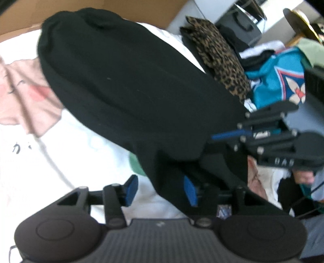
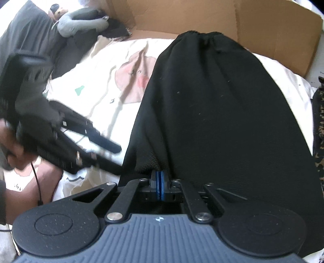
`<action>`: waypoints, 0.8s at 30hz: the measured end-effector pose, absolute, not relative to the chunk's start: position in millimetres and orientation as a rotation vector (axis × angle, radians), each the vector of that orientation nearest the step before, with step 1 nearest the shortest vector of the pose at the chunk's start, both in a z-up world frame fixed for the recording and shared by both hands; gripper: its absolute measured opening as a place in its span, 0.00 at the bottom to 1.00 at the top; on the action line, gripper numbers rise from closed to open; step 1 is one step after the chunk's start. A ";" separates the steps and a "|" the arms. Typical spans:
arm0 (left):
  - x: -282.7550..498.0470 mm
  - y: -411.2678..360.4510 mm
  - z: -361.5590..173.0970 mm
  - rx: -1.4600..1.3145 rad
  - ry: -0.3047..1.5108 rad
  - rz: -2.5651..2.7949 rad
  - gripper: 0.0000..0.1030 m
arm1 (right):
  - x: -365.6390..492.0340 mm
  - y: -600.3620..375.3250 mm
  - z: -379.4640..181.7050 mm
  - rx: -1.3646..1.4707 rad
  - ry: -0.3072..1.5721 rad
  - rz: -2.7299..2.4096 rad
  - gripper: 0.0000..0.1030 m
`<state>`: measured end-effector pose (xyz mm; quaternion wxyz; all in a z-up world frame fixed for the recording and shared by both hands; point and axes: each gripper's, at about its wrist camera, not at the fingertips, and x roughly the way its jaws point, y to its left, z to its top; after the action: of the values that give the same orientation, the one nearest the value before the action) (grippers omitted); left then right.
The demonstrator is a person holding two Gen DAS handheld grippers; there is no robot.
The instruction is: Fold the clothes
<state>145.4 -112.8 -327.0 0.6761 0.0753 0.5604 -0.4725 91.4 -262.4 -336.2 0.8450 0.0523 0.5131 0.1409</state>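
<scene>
A black garment (image 1: 131, 91) (image 2: 212, 111) lies spread lengthwise on a white sheet with pink prints (image 2: 113, 66). My right gripper (image 2: 160, 178) is shut on the garment's near edge, its blue pads pressed together over a bunched fold. In the left wrist view the right gripper (image 1: 226, 135) comes in from the right onto that same edge. My left gripper (image 1: 161, 191) is open, its blue pads well apart. The garment's near corner hangs between them beside the right pad, unpinched. In the right wrist view the left gripper (image 2: 116, 159) is blurred at the left, held by a hand (image 2: 12, 145).
A cardboard wall (image 2: 202, 18) stands behind the sheet. A leopard-print cloth (image 1: 220, 58) and a teal cloth (image 1: 279, 81) lie piled to the right of the garment. A grey soft toy (image 2: 81, 22) and a dark pillow (image 2: 26, 34) lie at the far left.
</scene>
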 end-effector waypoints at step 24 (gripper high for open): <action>145.1 -150.4 -343.1 0.321 1.220 -0.850 0.48 | 88.6 -271.3 -329.9 0.158 1.046 0.301 0.00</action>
<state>145.1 -150.4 -343.1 0.7243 0.1452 0.5530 -0.3853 88.6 -271.3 -329.9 0.8525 0.0752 0.4971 0.1432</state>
